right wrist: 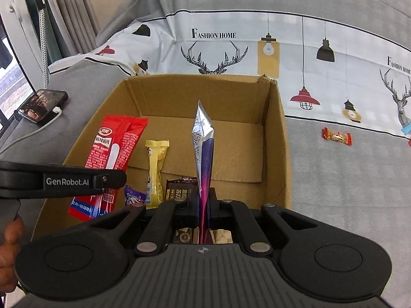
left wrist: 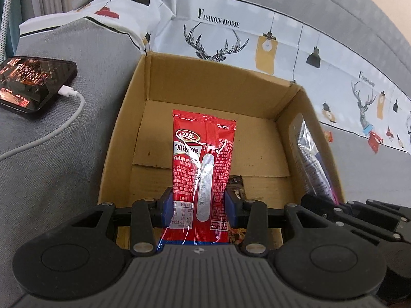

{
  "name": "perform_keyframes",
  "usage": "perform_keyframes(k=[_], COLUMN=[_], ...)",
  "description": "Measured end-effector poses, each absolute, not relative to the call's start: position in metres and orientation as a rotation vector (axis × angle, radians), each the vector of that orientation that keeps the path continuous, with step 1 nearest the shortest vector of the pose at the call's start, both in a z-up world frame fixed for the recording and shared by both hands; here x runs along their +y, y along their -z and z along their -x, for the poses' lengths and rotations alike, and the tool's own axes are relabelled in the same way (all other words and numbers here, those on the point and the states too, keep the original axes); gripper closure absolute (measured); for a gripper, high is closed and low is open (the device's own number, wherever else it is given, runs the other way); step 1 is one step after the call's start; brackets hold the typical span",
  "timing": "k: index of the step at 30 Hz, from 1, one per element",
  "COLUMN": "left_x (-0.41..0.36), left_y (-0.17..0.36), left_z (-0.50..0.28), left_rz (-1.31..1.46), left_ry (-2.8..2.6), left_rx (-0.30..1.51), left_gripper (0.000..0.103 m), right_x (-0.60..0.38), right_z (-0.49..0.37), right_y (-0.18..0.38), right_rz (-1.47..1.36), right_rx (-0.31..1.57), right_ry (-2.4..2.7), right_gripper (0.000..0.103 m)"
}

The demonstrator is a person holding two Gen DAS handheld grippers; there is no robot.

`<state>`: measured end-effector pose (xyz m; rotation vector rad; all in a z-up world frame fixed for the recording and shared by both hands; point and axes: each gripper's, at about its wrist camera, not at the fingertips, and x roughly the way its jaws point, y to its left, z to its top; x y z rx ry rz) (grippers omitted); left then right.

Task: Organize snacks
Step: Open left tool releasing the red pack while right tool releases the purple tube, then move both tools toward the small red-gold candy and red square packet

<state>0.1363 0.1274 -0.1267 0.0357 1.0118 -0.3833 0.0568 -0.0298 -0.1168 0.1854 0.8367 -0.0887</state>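
Snacks sit clamped over the cardboard box (left wrist: 259, 97): red packet (left wrist: 203, 164) in left hand-held gripper (left wrist: 197, 205), silver-purple packet (right wrist: 203, 151) in right hand-held gripper (right wrist: 203, 208).

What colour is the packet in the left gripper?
Red packet with white lettering, clamped in the left gripper; clearest in the left wrist view.

The left wrist view looks forward and down from close above the near edge of the cardboard box (left wrist: 259, 95), facing the patterned cloth (left wrist: 282, 41) behind it. The right wrist view looks the same way from slightly further right and higher. Both share the box, the cloth, the phone (right wrist: 42, 105) at left and the red packet (right wrist: 113, 154)
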Motion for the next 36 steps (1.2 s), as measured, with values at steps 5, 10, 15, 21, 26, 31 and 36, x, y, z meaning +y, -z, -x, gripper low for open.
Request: perform_keyframes(k=[5, 10, 15, 21, 26, 31, 36], left_x=[0.130, 0.139, 0.150, 0.162, 0.172, 0.182, 0.189], left_y=[0.133, 0.123, 0.117, 0.106, 0.090, 0.077, 0.063], left_z=[-0.145, -0.135, -0.105, -0.054, -0.012, 0.027, 0.061], left_rz=[-0.012, 0.002, -0.015, -0.050, -0.067, -0.062, -0.079], left_ry=[0.341, 0.328, 0.301, 0.306, 0.272, 0.242, 0.229], left_rx=[1.023, 0.988, 1.015, 1.029, 0.996, 0.959, 0.907], left_gripper=[0.000, 0.000, 0.000, 0.000, 0.000, 0.000, 0.000], right_x=[-0.034, -0.039, -0.028, -0.003, 0.016, 0.031, 0.037], right_z=[-0.063, -0.049, -0.022, 0.027, 0.066, 0.104, 0.136], right_y=[0.122, 0.116, 0.107, 0.087, 0.067, 0.054, 0.045], right_rz=[-0.210, -0.282, -0.263, -0.204, -0.143, -0.091, -0.064], right_rx=[0.842, 0.814, 0.841, 0.828, 0.771, 0.712, 0.663], right_ry=[0.093, 0.138, 0.136, 0.085, 0.087, 0.099, 0.088], right_gripper=[0.093, 0.027, 0.018, 0.017, 0.014, 0.012, 0.011])
